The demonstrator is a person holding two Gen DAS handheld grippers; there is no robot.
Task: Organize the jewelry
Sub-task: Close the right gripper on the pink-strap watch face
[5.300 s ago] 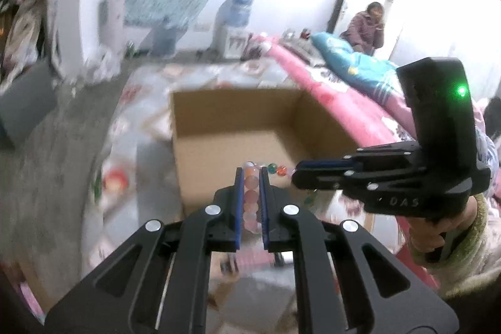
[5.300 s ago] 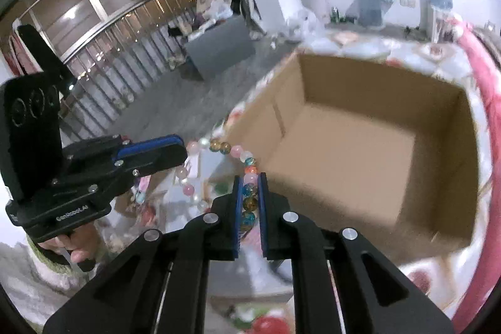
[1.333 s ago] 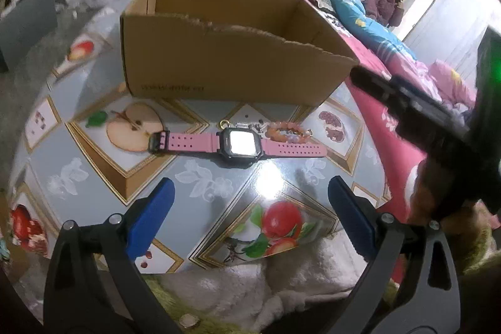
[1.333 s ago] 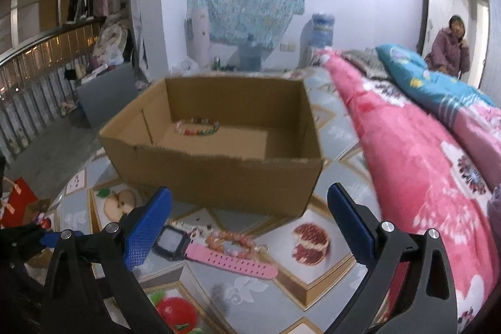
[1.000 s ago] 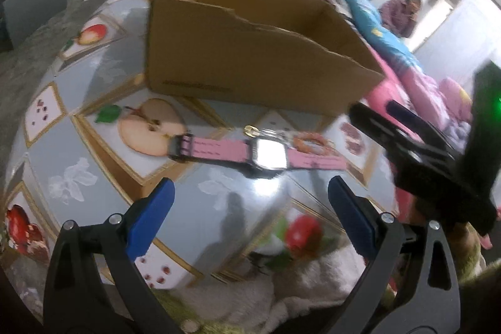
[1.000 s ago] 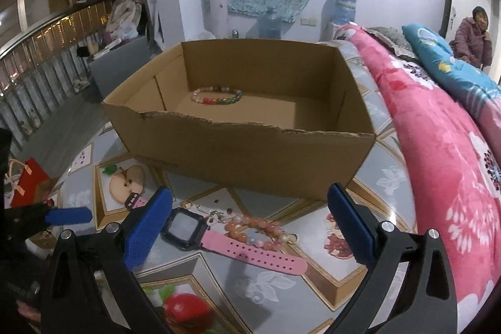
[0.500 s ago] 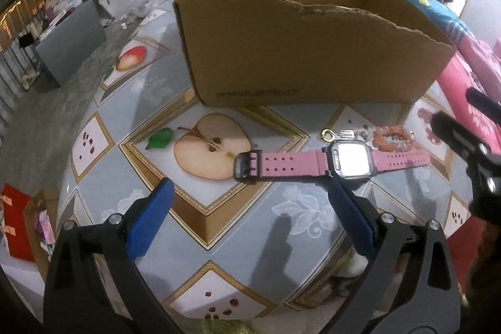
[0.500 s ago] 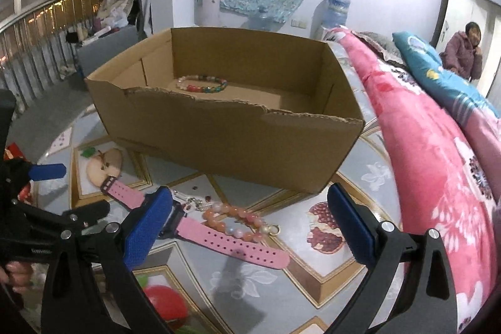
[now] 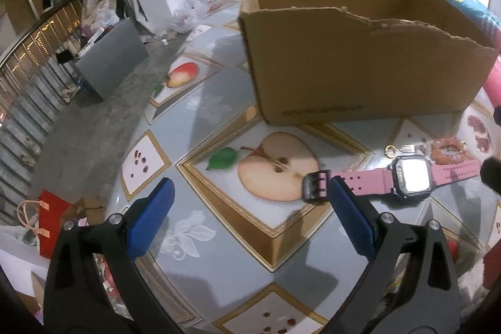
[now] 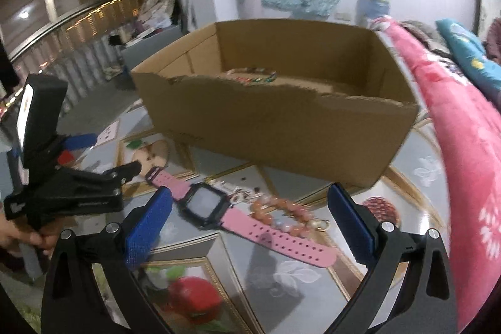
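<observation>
Grippers both spread: I see left gripper (image 9: 249, 208) low over table (image 9: 219, 255), pink watch (image 9: 404, 177) at 2 o'clock; right gripper (image 10: 247, 221) straddling it. Box (image 9: 360, 58) print unreadable.

The right gripper (image 10: 247, 218) is hovering with its blue-padded fingers (image 10: 147, 224) spread wide apart above a table (image 10: 407, 174) patterned with fruit pictures. Between the fingers, a pink watch (image 10: 216, 208) is lying flat, its dark square face turned upward and its strap running diagonally. A bracelet (image 10: 281, 212) of orange and pale beads is lying just beside the watch, touching the strap. Behind both, an open cardboard box (image 10: 281, 127) with a torn front edge is standing on the table; a multicoloured beaded bracelet (image 10: 253, 77) is resting inside. At left, the left gripper (image 10: 103, 155), held by a hand (image 10: 28, 237), is pointing toward the watch's buckle end, its fingers apart. A pink blanket (image 10: 463, 127) is covering a bed at right.
</observation>
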